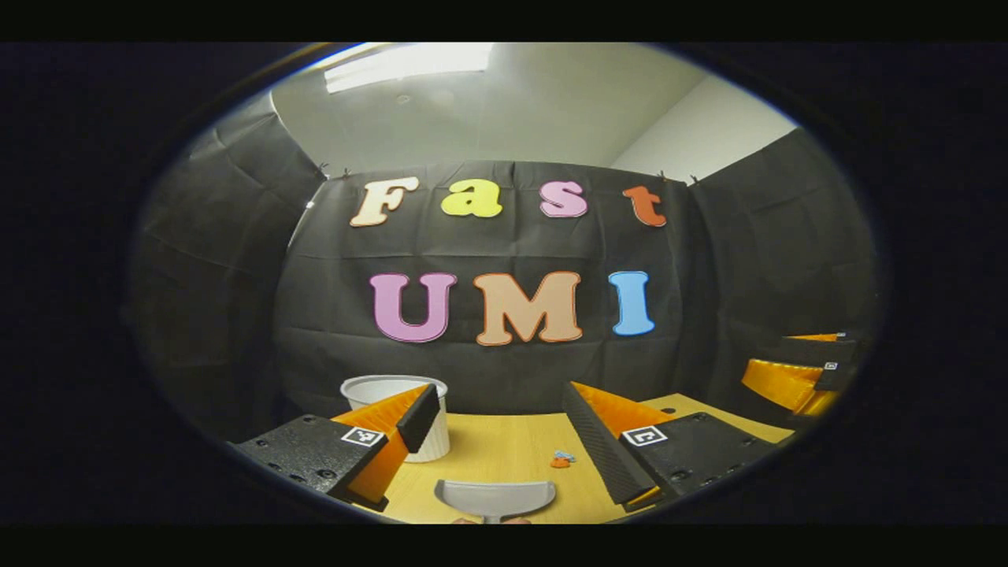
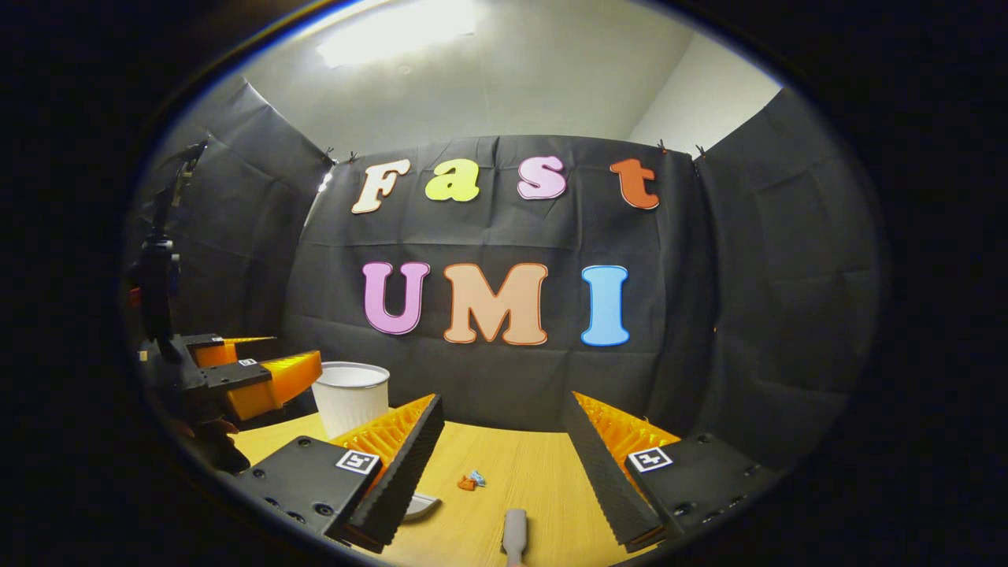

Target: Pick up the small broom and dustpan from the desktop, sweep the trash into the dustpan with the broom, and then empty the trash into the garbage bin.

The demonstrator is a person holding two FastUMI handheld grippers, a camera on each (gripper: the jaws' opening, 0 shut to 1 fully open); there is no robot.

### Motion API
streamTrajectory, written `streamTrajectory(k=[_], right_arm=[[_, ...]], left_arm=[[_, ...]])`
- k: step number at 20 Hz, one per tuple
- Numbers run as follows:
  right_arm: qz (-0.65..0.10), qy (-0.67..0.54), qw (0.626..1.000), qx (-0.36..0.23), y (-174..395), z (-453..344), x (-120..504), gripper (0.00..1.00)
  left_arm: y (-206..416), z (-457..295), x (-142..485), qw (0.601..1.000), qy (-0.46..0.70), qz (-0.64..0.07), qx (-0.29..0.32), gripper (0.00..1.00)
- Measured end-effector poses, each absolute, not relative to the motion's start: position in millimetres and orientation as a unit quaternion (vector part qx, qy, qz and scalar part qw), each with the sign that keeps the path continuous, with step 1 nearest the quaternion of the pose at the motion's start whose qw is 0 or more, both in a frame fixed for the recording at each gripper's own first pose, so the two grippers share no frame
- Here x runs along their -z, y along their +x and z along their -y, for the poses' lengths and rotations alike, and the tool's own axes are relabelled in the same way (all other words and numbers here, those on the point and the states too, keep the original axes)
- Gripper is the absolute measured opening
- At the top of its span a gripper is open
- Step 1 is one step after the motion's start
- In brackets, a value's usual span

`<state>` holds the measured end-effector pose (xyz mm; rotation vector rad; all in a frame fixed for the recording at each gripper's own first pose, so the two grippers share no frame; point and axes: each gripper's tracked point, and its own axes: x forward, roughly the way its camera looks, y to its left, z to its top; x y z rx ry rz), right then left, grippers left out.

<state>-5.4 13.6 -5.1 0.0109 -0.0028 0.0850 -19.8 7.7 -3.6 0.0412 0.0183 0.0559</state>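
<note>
A grey dustpan (image 1: 494, 498) lies on the wooden desktop (image 1: 504, 453), low between the fingers of my left gripper (image 1: 502, 402), which is open and holds nothing. Small orange and blue trash scraps (image 1: 561, 459) lie just right of the pan. In the right gripper view, my right gripper (image 2: 504, 408) is open above the desk. A grey handle end (image 2: 514, 535), seemingly the broom's, pokes up between its fingers at the bottom edge. The scraps (image 2: 471, 480) lie ahead of that handle, and the dustpan's edge (image 2: 421, 506) peeks out beside the left finger.
A white garbage bin (image 1: 386, 391) stands at the desk's far left, partly behind my left finger. It also appears in the right gripper view (image 2: 350, 396). The other gripper (image 1: 791, 382) hovers at the right, and the left one with a hand (image 2: 236, 378) at the left. Black cloth walls close the booth.
</note>
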Motion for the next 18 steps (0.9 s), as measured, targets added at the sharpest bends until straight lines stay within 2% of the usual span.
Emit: streamTrajectory(k=[18], right_arm=[[-0.008,0.013,0.999,-0.049,-5,-11,11,0.98]], left_arm=[[-30,-13,17,0.998,0.020,-0.027,-0.043,0.93]])
